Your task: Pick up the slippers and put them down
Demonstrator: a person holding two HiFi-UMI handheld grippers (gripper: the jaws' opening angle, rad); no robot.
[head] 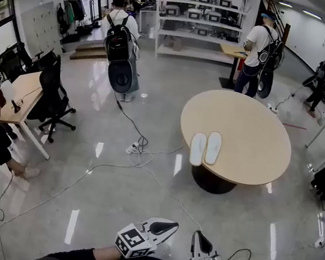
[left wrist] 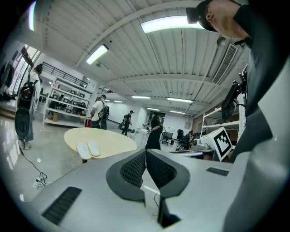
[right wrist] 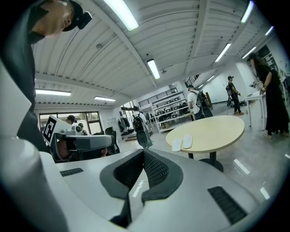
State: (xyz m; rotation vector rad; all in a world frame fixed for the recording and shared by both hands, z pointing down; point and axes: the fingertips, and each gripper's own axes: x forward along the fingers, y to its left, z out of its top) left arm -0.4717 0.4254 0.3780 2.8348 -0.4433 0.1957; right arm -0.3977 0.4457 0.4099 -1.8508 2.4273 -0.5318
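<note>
Two white slippers [head: 198,149], where do they lie?
— Side by side on the round desk [head: 255,136], at its near left edge, toes pointing far. Nothing touches them.
— And the left gripper [head: 169,224]?
— Low at the near edge of the head view, well apart from the desk. Its jaws are pressed together, pad against pad, with nothing between them.
— The right gripper [head: 198,236]?
— Just beside the left one, on its right, also near. Its jaws are closed too and hold nothing.
— What lies between the grippers and the desk?
— Shiny floor [head: 108,191] with a cable [head: 137,147] trailing across it. People stand far off by the shelves [head: 194,20].
</note>
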